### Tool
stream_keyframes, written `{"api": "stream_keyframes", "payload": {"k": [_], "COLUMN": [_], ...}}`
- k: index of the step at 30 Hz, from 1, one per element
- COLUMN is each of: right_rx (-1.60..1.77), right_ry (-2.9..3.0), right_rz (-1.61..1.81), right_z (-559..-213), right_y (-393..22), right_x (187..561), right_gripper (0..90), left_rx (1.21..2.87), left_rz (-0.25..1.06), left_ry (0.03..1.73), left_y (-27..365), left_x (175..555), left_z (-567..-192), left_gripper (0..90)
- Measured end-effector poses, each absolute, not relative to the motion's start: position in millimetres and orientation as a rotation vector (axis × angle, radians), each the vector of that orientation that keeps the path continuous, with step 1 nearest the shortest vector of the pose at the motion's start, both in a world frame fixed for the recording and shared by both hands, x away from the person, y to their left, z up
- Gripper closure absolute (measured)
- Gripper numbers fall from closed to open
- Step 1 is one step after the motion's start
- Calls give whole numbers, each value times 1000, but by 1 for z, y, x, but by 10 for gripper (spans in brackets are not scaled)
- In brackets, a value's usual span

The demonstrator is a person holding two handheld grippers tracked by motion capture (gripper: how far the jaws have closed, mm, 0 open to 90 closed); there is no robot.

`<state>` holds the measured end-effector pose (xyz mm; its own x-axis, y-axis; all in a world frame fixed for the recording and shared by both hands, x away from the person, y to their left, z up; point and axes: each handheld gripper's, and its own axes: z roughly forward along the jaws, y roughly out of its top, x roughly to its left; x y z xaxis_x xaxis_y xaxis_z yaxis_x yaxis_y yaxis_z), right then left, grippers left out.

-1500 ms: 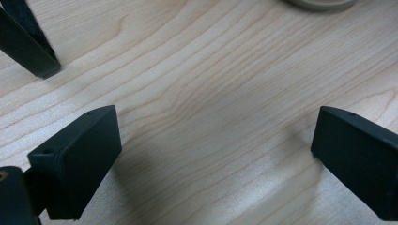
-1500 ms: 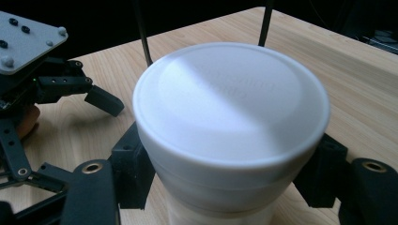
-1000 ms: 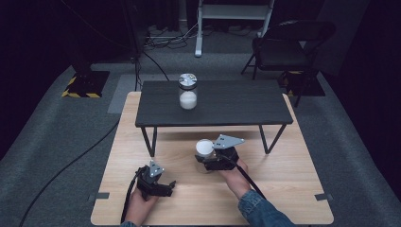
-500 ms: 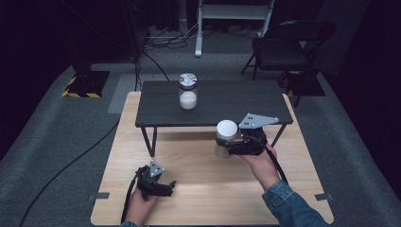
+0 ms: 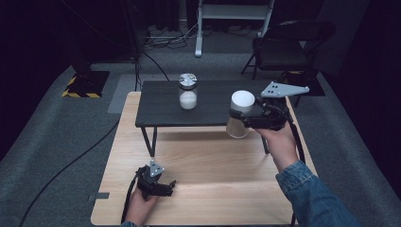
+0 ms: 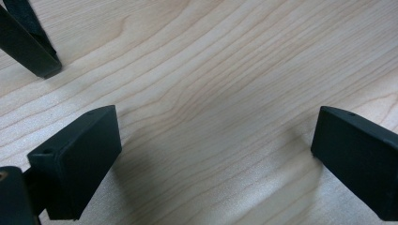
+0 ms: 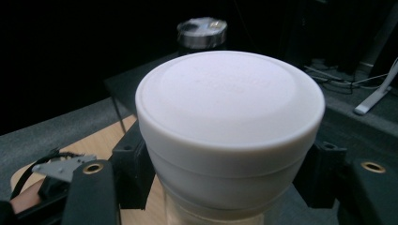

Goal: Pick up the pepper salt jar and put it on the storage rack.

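Right gripper: right gripper (image 5: 242, 119) sits at the centre right of the high view, jaws clamped on the white-lidded jar (image 5: 240, 113), one on each side just under the lid.
Held jar: white-lidded jar is upright and off the surface, at the front right edge of the black low table (image 5: 161, 106); its clear body hangs below that edge in the frame, over the wooden tabletop (image 5: 208, 161).
Right gripper view: the jar's white lid (image 7: 230, 101) takes up the middle of the frame, with a black jaw pressed against each side beneath it.
Right hand: the person's right hand (image 5: 279, 142) comes up from the lower right, with a denim sleeve (image 5: 314, 196) behind it.
Left gripper: left gripper (image 5: 166, 187) lies low on the wooden tabletop at the lower left of the high view, held by the left hand (image 5: 139, 208); its jaws stand well apart with nothing between them.
Left gripper view: bare wood grain lies between the two black jaws, and a dark table leg (image 6: 28, 44) stands at the upper left.
Second jar: metal-lidded jar (image 5: 187, 91), partly filled with something white, stands upright near the middle of the black low table, well apart from the held jar.
Background: a black chair (image 5: 283, 47) stands on the grey floor at the upper right.
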<state>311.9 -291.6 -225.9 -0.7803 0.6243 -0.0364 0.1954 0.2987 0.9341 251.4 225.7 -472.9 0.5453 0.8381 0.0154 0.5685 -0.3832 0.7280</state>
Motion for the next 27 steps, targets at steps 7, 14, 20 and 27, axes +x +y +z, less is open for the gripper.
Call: {"api": "stream_keyframes", "payload": {"k": [7,14,20,27], "right_rx": [781,816,850,849], "right_ry": [2122,2077,2060,2054], "right_rz": [1436,1414,1393,1428], "right_z": [-213,-216,-225,-240], "right_y": [-280,-268,-260,-261], "right_x": [335,365,382,394], "right_gripper": [337,337,337,308], "left_rx": [2099,2098,2098,2098], "left_rz": [509,509,509,508], "left_ry": [1131,1131,1132,1132], "left_y": [226,225,225,226], "left_x": [251,251,251,251], "left_z": [-473,-473,-473,-473], "left_gripper": [19,19,19,19]}}
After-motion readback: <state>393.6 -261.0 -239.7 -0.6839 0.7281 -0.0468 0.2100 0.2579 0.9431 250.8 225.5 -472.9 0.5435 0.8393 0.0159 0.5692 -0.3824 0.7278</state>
